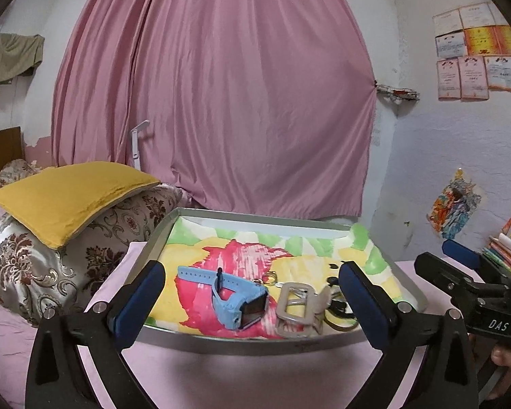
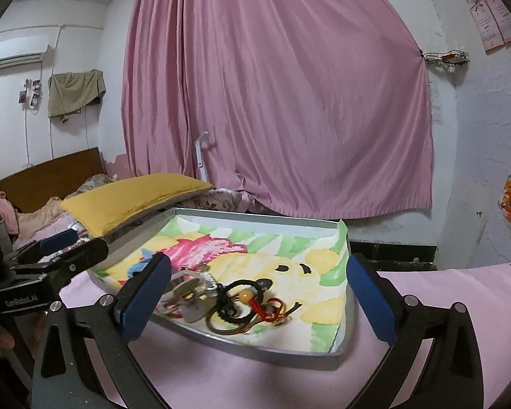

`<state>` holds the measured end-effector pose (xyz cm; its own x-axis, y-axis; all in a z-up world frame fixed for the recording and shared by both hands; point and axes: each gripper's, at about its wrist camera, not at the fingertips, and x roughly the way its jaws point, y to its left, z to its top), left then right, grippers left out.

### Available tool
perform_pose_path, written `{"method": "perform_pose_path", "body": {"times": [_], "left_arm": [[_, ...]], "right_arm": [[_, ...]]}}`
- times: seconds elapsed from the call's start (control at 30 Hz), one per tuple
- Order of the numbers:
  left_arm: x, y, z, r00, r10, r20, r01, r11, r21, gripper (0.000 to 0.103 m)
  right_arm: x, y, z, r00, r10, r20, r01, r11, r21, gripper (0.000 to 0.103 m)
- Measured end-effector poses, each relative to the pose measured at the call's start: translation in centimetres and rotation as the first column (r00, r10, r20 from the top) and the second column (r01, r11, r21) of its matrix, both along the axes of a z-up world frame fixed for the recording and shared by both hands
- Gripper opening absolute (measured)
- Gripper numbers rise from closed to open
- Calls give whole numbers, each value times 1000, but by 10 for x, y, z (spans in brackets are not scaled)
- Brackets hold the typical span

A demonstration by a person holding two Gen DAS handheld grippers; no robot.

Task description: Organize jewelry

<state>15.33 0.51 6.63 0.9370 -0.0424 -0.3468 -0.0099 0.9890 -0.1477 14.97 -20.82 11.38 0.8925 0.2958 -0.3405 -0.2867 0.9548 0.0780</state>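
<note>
A grey metal tray (image 1: 242,339) (image 2: 255,349) lined with a colourful printed cloth sits on the pink sheet. In it lie a light-blue smartwatch (image 1: 236,298), a beige hair claw clip (image 1: 298,308) (image 2: 187,294), a small ring (image 1: 271,277), and black and red cord bracelets with a bead (image 2: 247,301). My left gripper (image 1: 252,301) is open, just before the tray's near edge, framing the watch and clip. My right gripper (image 2: 259,298) is open, near the tray's front corner, framing the bracelets. Each gripper shows at the edge of the other's view (image 1: 460,272) (image 2: 51,255).
A yellow pillow (image 1: 68,194) on a patterned cushion (image 1: 51,266) lies left of the tray. A pink curtain (image 1: 214,102) hangs behind. Books (image 1: 504,248) stand at the far right. The pink sheet (image 2: 426,289) extends right of the tray.
</note>
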Motion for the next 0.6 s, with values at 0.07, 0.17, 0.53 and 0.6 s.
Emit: {"method": "perform_pose_path", "body": {"times": [0.07,0.17,0.53,0.6], "left_arm": [[-8,0,2,1000,-4,9,4,1000,3,102],[-17,3,4,1000,-4,25,4,1000,-8,102],[-62,12,0,1000,1,25,0,1000,-26,102],[-71,14,-3,1000,3,27,-2,1000,-29,102]], "right_arm": [[-8,-1,1,1000,2,5,-2,1000,15,101],[-21,1,3,1000,0,6,0,1000,17,101],[-69,6,-6,999,7,-38,-7,1000,0,101],[-80,6,-8,999,1,-40,-1,1000,-4,101]]}}
